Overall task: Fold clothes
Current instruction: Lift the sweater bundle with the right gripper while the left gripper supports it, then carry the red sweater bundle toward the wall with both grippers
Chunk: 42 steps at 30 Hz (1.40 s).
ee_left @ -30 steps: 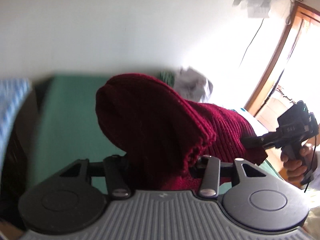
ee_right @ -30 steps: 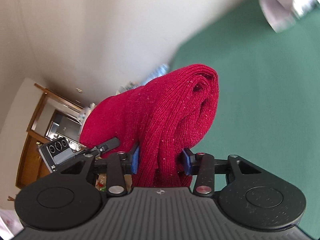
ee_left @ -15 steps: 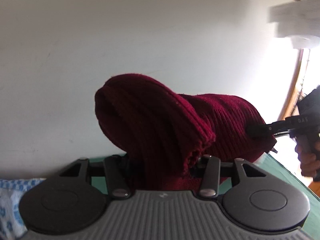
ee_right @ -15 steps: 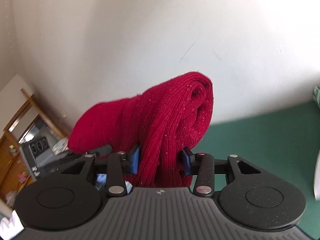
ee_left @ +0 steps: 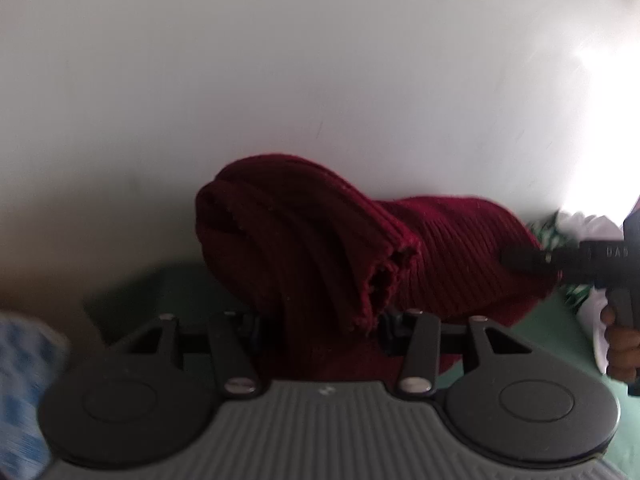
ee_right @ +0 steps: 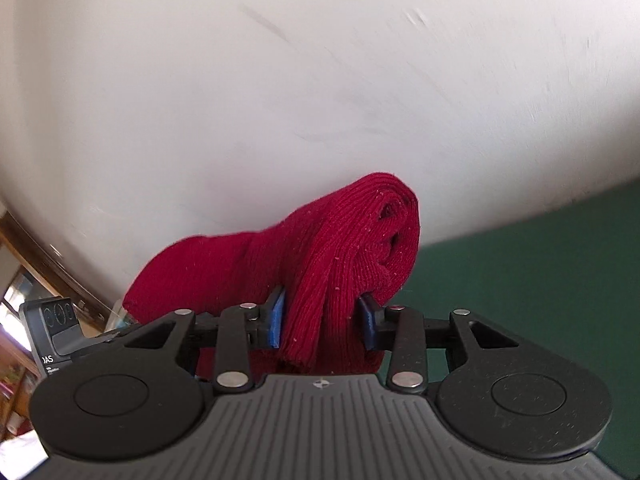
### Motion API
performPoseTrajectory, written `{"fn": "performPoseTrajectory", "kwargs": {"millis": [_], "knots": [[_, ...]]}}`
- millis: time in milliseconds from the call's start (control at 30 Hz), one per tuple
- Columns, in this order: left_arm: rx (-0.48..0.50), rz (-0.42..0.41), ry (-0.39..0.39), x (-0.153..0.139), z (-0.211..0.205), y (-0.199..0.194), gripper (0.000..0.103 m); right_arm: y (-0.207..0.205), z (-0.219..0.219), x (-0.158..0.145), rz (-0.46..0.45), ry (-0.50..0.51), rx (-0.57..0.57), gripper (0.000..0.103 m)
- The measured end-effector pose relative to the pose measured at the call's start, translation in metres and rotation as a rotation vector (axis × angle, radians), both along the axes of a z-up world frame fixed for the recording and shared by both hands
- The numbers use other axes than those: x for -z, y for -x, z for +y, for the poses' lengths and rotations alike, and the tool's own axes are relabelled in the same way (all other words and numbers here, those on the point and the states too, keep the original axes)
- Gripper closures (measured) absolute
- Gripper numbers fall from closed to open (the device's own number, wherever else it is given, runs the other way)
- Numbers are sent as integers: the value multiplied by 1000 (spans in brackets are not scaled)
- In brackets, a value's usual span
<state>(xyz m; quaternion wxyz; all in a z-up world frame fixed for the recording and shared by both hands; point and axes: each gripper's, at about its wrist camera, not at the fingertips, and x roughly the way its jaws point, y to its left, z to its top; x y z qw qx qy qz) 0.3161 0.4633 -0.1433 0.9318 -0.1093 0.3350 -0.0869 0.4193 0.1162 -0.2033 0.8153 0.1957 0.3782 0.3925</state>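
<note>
Knit sweater (ee_right: 320,264), dark red, ribbed: soft, floppy, fairly bulky, not fragile; sags between grips, so the bunched edges are the right hold. Left gripper (ee_left: 320,322) clamped on one bunch, right gripper (ee_right: 320,320) on the other, its jaws just closing tighter on the folds. Sweater hangs between them above the green tabletop (ee_right: 540,280), near the white wall (ee_right: 320,80). No containers visible.
</note>
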Motion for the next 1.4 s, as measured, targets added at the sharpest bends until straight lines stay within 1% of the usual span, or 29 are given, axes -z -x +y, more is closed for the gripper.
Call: {"fn": "performPoseTrajectory", "kwargs": {"millis": [33,67,100,167,233,300,333,400,433,467,500,567,600,633,667,733,833,867,900,933,967,1033,1067,1133,1200,1233,1300,1367,1400], "knots": [[-6,11,-6,13,2,-2,50,-5,3,11,3,15,-4,64],[-12,15,-3,23,6,-3,42,-5,3,20,4,10,-8,64],[-16,2,19,26,11,-1,41,-6,3,29,6,5,-13,64],[-28,-4,36,31,19,2,24,1,-1,40,-9,1,-11,64],[-41,-2,33,35,23,3,17,8,-1,49,-7,7,2,64],[-42,-13,6,35,18,6,16,23,-2,55,-12,-2,15,64],[-49,-16,-7,35,7,5,16,29,-2,57,-11,-9,25,64],[-52,-18,-16,29,2,19,27,39,-5,56,-9,-39,45,65],[-49,-26,-15,22,2,22,38,43,-8,54,-8,-64,55,66],[-48,-35,-18,16,3,24,39,47,-12,53,-7,-88,64,67],[-50,-36,-26,13,3,25,38,54,-10,50,-25,-102,59,67],[-71,27,-51,18,3,17,27,52,-1,60,2,-51,85,66],[-83,36,-62,18,2,18,26,51,4,65,17,-24,98,61],[-94,44,-73,18,1,19,25,49,2,71,51,-65,104,59],[-102,46,-84,15,0,22,25,54,3,70,54,-60,119,58],[-100,19,-103,-2,-4,40,26,63,6,66,58,-47,149,50],[-81,6,-179,-25,2,76,20,88,-7,37,-18,13,219,47],[-75,4,-208,-33,6,89,20,94,-16,26,-53,30,240,48],[-68,3,-238,-41,9,102,23,100,-25,15,-89,47,262,53],[-62,1,-268,-49,12,115,32,104,-29,4,-116,47,250,57],[-57,7,-312,-59,16,127,42,109,-32,-8,-143,47,236,57],[-38,49,-458,-93,14,142,57,103,-26,-32,-175,110,176,56],[-24,62,-528,-109,12,149,57,100,-18,-44,-182,156,144,56],[3,60,-651,-142,14,149,57,72,4,-73,-195,290,86,55],[11,56,-737,-181,13,140,57,55,18,-95,-217,414,11,58],[8,51,-763,-198,10,133,57,47,25,-106,-227,476,-26,58],[-11,16,-771,-220,-1,117,57,40,50,-119,-265,591,-64,57],[-17,-12,-692,-223,-13,103,56,43,57,-121,-265,610,-84,57],[-10,-17,-637,-215,-19,96,56,45,60,-122,-265,618,-94,57]]}}
